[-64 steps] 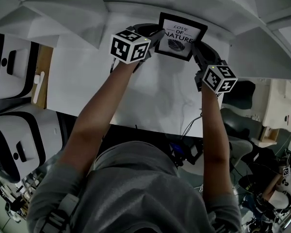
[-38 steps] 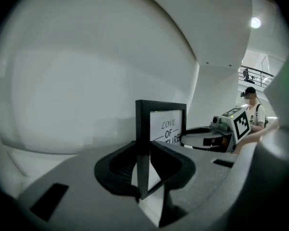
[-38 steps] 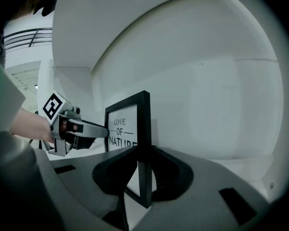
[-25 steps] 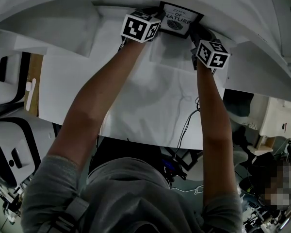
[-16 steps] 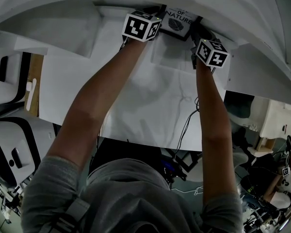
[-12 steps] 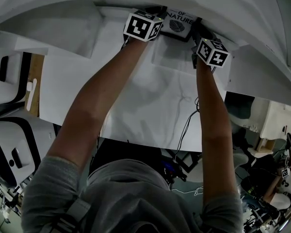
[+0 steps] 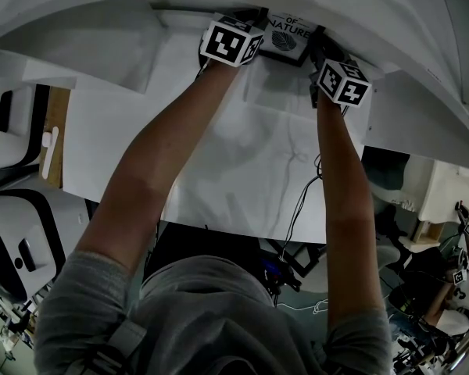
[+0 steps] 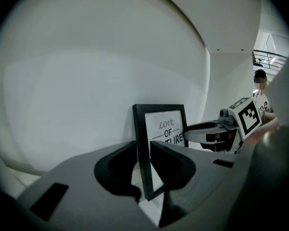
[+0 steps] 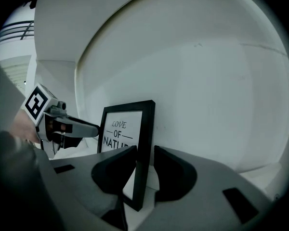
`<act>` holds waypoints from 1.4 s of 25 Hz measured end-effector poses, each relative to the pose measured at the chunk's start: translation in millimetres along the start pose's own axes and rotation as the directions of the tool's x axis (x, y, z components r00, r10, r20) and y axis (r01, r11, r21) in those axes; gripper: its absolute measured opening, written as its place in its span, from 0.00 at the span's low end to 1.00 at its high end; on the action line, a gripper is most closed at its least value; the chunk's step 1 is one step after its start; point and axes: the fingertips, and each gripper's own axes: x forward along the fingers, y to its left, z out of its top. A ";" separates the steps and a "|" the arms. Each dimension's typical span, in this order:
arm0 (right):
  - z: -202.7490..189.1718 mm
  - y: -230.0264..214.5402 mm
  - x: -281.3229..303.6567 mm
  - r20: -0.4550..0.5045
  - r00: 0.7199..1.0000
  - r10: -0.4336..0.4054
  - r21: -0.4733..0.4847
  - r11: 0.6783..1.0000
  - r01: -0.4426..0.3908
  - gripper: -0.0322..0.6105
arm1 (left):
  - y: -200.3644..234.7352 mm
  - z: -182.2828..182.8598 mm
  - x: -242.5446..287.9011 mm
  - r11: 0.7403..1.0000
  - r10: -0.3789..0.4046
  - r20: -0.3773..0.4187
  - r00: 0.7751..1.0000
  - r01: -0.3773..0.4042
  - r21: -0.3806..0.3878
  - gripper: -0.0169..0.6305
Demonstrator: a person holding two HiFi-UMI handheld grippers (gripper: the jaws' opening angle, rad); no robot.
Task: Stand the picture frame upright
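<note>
Standing upright at the far edge of the white surface (image 7: 219,155), the picture frame (image 7: 289,36) sits just before a curved white wall (image 8: 111,57). Its long axis is vertical and its printed face is toward the person. The left tool (image 8: 143,160) pinches the frame's left edge. The right tool (image 9: 144,165) straddles the right edge, its jaws just eased apart with a slight gap showing. The tool views show the frame's full height. In the head view the wall's overhang hides its top, but cables (image 7: 297,201) show hanging off the near edge.
</note>
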 end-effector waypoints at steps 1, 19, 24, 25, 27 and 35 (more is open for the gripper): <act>0.9 -0.4 -0.3 0.003 1.000 -0.003 -0.002 1.000 0.003 0.22 | 0.6 -0.3 -0.3 1.000 0.003 0.002 1.000 -0.003 0.000 0.16; 9.2 9.9 -25.0 0.040 0.999 -0.024 -0.025 0.999 0.025 0.12 | -2.3 4.6 -33.5 0.999 0.038 0.090 0.995 -0.039 0.005 0.04; 9.2 18.2 -32.1 0.050 0.999 -0.009 0.002 1.000 0.009 0.09 | -8.8 0.4 -43.2 1.000 0.016 0.088 0.996 -0.015 -0.005 0.04; 8.7 19.8 -33.1 0.049 0.999 -0.005 0.007 1.000 0.005 0.09 | -10.5 -1.3 -44.6 1.000 0.005 0.083 0.997 -0.004 -0.011 0.04; 6.5 23.6 -34.6 0.042 0.999 0.003 0.013 1.000 -0.004 0.09 | -12.7 -6.4 -47.3 0.999 -0.015 0.068 0.998 0.017 -0.029 0.04; 6.9 33.0 -44.4 0.039 0.999 0.014 0.018 1.000 -0.015 0.09 | -14.5 -14.1 -61.0 0.999 -0.023 0.057 0.998 0.025 -0.041 0.04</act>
